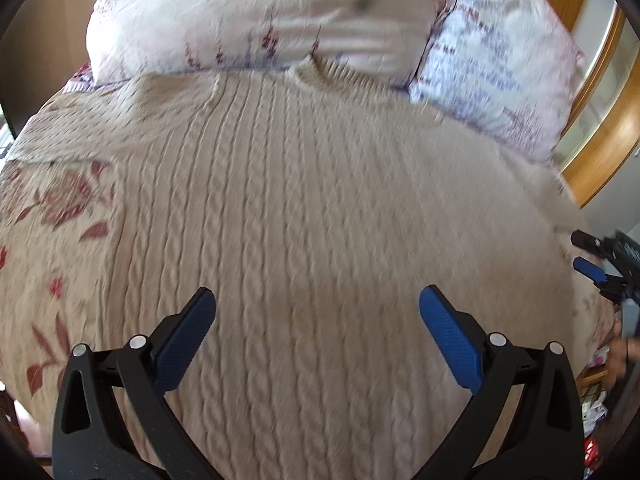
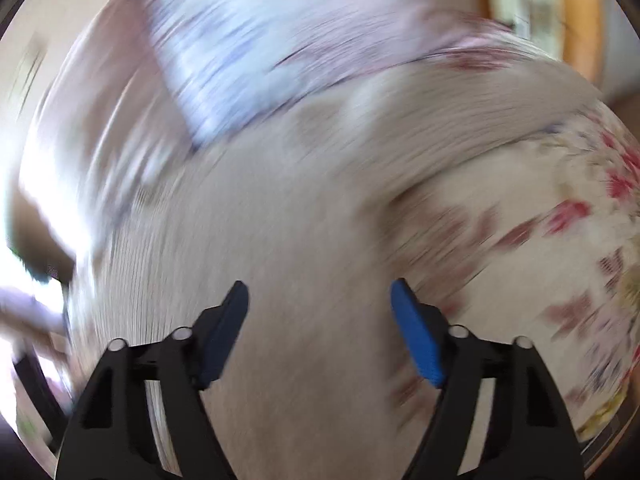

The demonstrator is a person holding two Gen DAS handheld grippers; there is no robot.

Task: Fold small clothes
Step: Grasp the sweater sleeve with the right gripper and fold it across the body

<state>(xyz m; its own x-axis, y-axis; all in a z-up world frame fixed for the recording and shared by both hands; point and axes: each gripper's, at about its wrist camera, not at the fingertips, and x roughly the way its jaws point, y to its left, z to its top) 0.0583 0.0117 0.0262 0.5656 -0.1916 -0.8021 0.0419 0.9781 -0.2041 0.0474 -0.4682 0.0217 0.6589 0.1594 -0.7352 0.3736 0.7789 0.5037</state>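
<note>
Hovering wide open and empty over the beige cable-knit sweater (image 1: 304, 216) spread flat on the bed (image 1: 48, 216), both the left hand-held gripper (image 1: 318, 312) and right hand-held gripper (image 2: 320, 304) risk pinching the bedspread too, since the knit lies flush.

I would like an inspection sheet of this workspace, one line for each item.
Surface: bed with floral bedspread.
Job's things: beige cable-knit sweater spread flat, neckline toward the pillows.
Clutter: two floral pillows at the head; small items beside the bed, unclear.
Grippers: left gripper open above the sweater; right gripper open, view blurred.
Cables: nothing seen.
Surroundings: wooden frame on the right.
</note>
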